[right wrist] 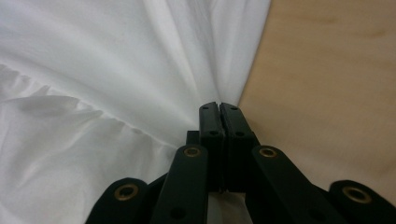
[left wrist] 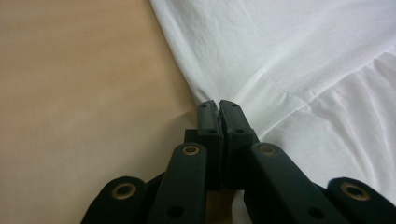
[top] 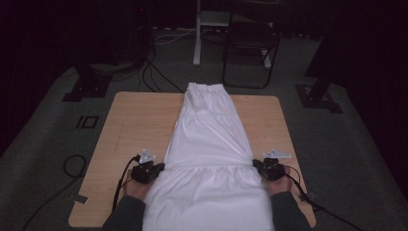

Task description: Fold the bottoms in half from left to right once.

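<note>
Between the two claws we see a white skirt [top: 208, 159] spread flat along the bench [top: 134, 125], waistband at the far end and hem hanging off the near edge. We read the left claw [top: 160, 168] as clenched on the skirt's left edge, right at the gathered seam [left wrist: 280, 100] where the lower tier begins: in the left gripper view its jaws stand pressed together with the cloth's border meeting their tips, bare wood to the left of them and fabric to the right. We read the right claw [top: 256, 164] likewise, clenched on the opposite edge at the same seam; in the right gripper view a fan of creases [right wrist: 201, 79] runs into the closed tips, which suggests fabric is pinched there, though the pads hide the exact bite.

We judge the step in hand to be the paired grasp that precedes a fold: both edges are taken level with each other, just ahead of each hand. The next move, as we judge it, calls for lifting both claws together at equal height and carrying the seam line forward toward the waistband, keeping the cloth taut between them so the fold lands straight. Uneven lift would likely skew the crease, and a shallow bite could let an edge slip free.
</note>
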`<state>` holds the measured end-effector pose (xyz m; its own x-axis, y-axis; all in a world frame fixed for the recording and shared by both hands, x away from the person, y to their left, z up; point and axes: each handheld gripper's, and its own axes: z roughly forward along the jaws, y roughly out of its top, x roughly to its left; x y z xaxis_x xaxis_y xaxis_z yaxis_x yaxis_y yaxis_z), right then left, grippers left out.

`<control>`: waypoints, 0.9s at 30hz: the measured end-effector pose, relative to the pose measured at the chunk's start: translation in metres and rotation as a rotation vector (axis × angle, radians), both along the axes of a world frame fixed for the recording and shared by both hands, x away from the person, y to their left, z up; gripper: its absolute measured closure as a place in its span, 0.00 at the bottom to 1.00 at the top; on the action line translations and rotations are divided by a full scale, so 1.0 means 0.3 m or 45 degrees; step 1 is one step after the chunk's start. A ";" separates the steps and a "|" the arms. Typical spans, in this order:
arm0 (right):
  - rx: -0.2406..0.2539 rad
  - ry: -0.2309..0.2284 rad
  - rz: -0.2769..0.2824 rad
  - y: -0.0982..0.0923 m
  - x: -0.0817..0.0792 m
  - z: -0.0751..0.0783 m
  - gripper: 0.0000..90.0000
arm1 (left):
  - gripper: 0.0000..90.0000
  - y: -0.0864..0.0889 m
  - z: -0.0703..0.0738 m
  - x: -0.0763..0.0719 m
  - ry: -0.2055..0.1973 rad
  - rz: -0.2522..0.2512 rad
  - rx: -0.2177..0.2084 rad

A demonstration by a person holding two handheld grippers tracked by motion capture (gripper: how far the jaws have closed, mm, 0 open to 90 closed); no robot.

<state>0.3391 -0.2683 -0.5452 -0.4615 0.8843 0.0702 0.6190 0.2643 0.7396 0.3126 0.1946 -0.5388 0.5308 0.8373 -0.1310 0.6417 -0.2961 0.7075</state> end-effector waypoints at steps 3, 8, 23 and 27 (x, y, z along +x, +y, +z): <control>0.009 0.025 0.037 0.001 -0.075 0.003 0.98 | 0.98 0.001 0.006 -0.073 0.006 -0.036 0.038; 0.009 0.054 0.072 0.000 -0.160 0.009 0.97 | 0.96 0.015 0.006 -0.146 0.021 -0.056 0.020; 0.057 -0.037 0.251 0.133 0.085 0.134 0.54 | 0.63 -0.047 0.110 0.104 -0.119 0.024 0.006; 0.035 -0.013 0.293 0.231 0.195 0.109 0.54 | 0.63 -0.116 0.083 0.146 -0.100 -0.023 0.057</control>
